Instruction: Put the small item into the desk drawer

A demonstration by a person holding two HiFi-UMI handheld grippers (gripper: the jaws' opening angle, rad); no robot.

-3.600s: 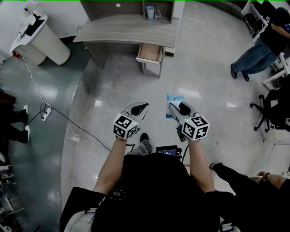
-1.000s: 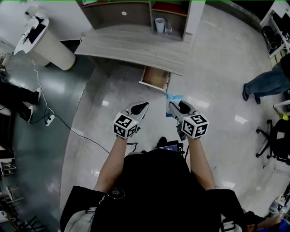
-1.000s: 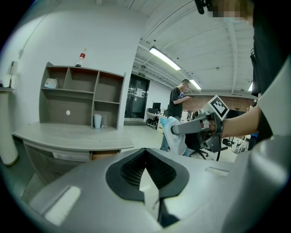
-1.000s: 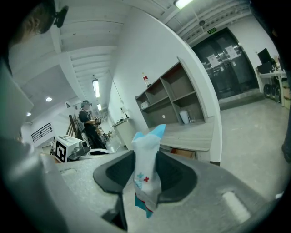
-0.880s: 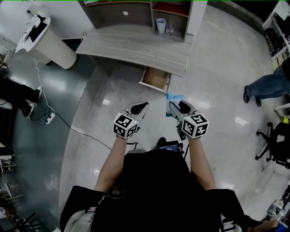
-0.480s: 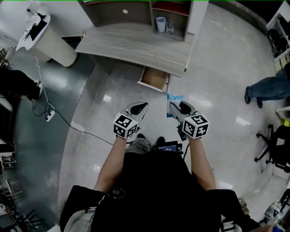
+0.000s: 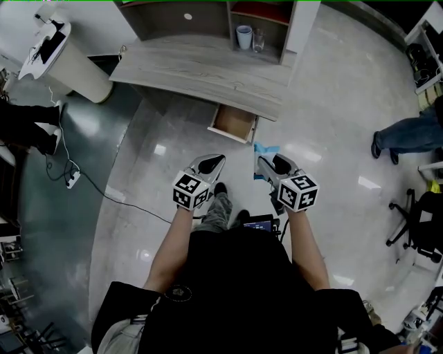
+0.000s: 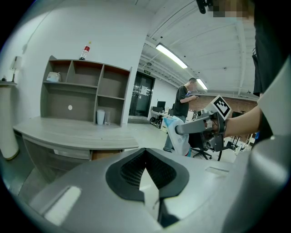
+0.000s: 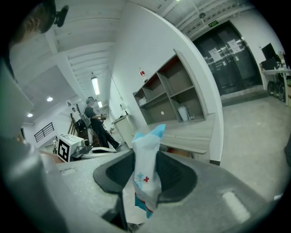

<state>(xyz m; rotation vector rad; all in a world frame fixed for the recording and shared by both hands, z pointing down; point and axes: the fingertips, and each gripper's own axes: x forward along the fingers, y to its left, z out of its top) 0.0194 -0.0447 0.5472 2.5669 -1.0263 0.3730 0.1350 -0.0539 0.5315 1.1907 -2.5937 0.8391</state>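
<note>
My right gripper (image 7: 265, 162) is shut on a small white and blue packet (image 9: 146, 177), whose blue top (image 7: 266, 148) sticks out ahead of the jaws. My left gripper (image 7: 210, 164) is shut with nothing in it (image 8: 146, 175). Both hang above the floor, short of the grey desk (image 7: 201, 69). Under the desk's front edge, its wooden drawer (image 7: 234, 123) stands pulled open and looks bare inside. In the left gripper view the packet (image 8: 179, 136) shows in the other gripper at right.
A shelf unit (image 7: 208, 14) with a white cup (image 7: 242, 36) and a glass stands at the back of the desk. A white pedestal (image 7: 66, 62) and a floor cable (image 7: 104, 187) lie left. A person (image 7: 408, 135) and office chairs (image 7: 415, 221) are at right.
The desk and open drawer have come closer in the head view than 3.6 s ago. Both grippers keep their pose, the packet still held.
</note>
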